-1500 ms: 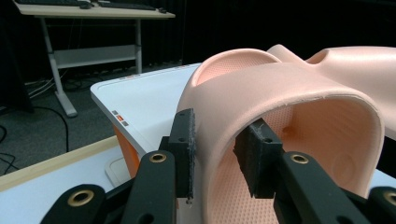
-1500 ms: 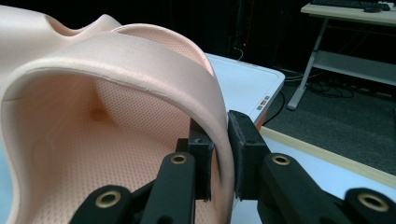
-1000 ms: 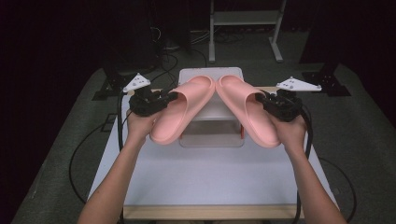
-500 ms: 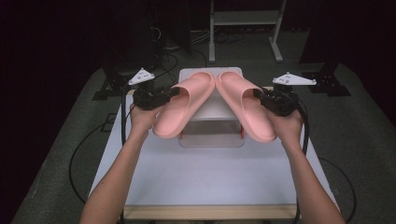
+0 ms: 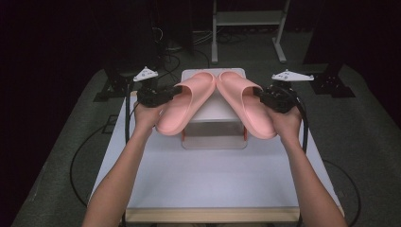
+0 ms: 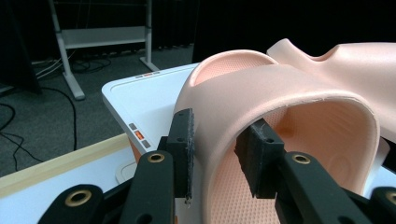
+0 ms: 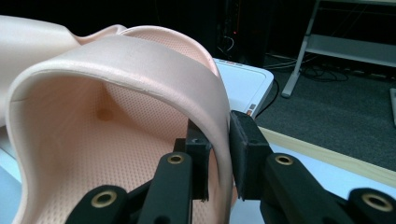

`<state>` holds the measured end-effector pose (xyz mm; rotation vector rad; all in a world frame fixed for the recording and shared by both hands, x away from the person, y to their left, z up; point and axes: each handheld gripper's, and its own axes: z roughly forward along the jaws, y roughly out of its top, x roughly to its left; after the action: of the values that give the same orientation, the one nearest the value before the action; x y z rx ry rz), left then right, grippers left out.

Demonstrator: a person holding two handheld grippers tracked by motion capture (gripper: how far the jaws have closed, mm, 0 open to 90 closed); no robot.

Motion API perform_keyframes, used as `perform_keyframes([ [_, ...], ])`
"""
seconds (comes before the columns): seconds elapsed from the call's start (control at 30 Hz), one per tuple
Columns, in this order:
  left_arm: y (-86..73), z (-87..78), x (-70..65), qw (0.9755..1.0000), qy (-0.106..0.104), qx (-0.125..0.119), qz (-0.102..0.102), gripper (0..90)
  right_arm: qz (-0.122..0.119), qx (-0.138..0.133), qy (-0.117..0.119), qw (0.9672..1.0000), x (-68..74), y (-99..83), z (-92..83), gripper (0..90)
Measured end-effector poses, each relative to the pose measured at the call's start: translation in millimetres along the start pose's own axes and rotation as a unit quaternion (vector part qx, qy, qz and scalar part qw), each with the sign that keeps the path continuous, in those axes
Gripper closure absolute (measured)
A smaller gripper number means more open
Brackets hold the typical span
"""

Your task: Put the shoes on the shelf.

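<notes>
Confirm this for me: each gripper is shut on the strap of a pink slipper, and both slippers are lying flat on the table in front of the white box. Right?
Not quite. The left slipper and right slipper are not lying on the table; the high view shows them held up above the white box, toes together. The rest stands: the left gripper and right gripper are each shut on a strap.

Two pink slippers [image 5: 215, 104] held aloft, toes touching, soles angled outward.
</notes>
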<state>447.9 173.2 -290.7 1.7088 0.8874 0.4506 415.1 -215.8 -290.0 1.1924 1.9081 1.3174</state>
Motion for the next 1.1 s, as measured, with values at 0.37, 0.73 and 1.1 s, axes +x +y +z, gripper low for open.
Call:
perform_keyframes([
  [0.37, 1.6, 10.0, 5.2, 0.9999, 0.006, 0.009, -0.008, 66.9, 0.005, 0.009, 0.0, 0.9999, -2.2, 4.4, 10.3, 77.2],
  [0.73, 5.1, 12.9, 6.5, 0.9999, 0.007, 0.005, -0.013, 66.7, 0.012, 0.015, -0.016, 0.9997, -8.7, 3.6, 15.9, 77.2],
  [1.1, 5.8, 20.0, 7.3, 0.9996, 0.008, 0.008, -0.028, 65.3, 0.018, 0.019, -0.02, 0.9995, -8.4, 3.1, 21.1, 75.7],
])
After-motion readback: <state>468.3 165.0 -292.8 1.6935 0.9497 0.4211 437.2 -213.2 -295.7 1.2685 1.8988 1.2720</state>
